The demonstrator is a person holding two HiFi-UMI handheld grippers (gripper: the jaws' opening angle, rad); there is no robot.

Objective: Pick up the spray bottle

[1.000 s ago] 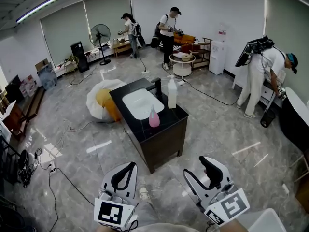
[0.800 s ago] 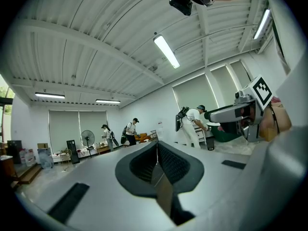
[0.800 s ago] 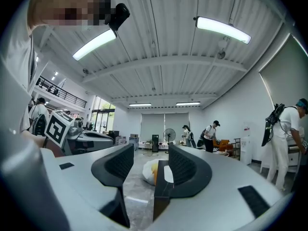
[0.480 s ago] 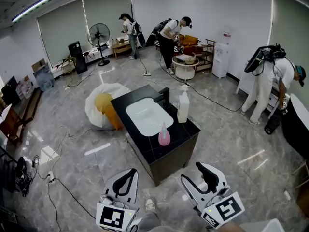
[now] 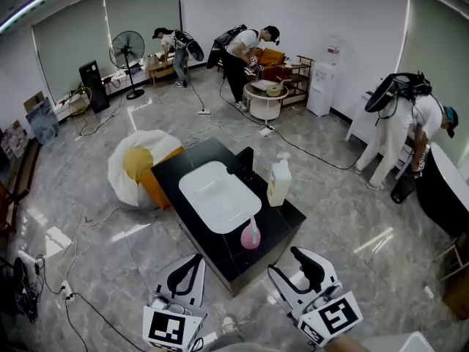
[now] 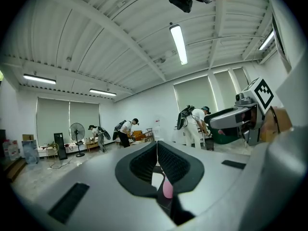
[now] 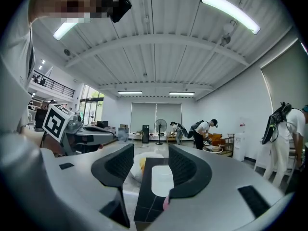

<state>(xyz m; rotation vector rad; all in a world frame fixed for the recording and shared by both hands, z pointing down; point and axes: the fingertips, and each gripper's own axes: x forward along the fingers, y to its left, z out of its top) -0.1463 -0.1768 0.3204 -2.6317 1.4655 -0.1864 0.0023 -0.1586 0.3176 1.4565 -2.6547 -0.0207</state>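
A pink spray bottle (image 5: 250,235) stands at the near corner of a black vanity counter (image 5: 220,246), beside its white sink (image 5: 218,196). A white pump bottle (image 5: 278,182) stands on the counter's right side by the black tap (image 5: 242,160). My left gripper (image 5: 195,261) hangs just short of the counter's near edge, its jaws shut and empty. My right gripper (image 5: 293,266) is open, near the counter's corner and right of the pink bottle. In the left gripper view the spray bottle (image 6: 166,189) shows below the shut left gripper (image 6: 156,150). The right gripper (image 7: 151,162) frames the sink (image 7: 162,179).
A white and yellow beanbag (image 5: 135,163) lies left of the vanity, with cables across the floor (image 5: 88,218). People work at the back by a round table (image 5: 265,94) and a fan (image 5: 127,48). Another person (image 5: 399,130) bends over at the right wall.
Both grippers have come closer to the vanity, which now sits nearer and larger in the head view. The pink bottle is now just ahead of the jaws. Neither gripper's jaws changed.
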